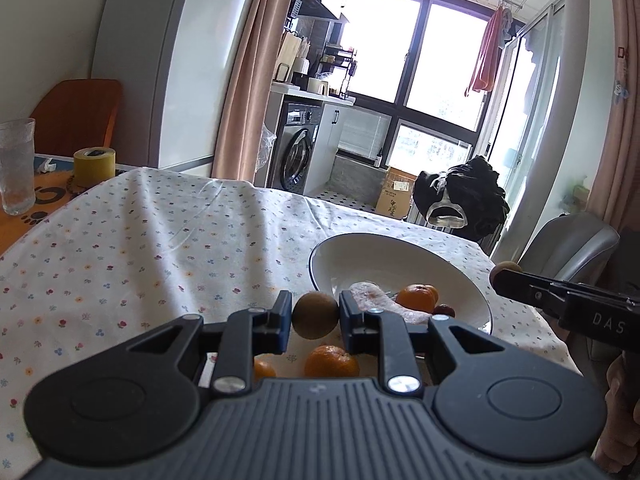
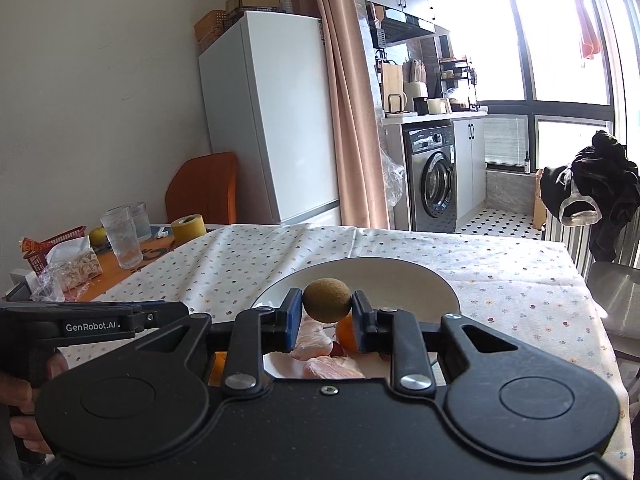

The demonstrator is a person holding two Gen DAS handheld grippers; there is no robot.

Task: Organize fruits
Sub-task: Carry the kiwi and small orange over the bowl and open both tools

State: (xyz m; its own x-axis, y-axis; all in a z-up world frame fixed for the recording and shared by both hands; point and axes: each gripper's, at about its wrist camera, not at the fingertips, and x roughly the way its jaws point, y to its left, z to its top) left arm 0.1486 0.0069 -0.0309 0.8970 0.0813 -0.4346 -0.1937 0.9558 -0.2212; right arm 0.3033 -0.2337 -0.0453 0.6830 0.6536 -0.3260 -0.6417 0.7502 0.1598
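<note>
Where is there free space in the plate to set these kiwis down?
The far half of the white plate is bare, up to its back rim. The near half is crowded: tangerine, a small red fruit and pinkish pieces.

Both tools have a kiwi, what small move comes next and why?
Probably lower the right tool and release its kiwi into the white plate. It hangs over the plate, where an orange already lies, while the left tool is near the rim.
</note>
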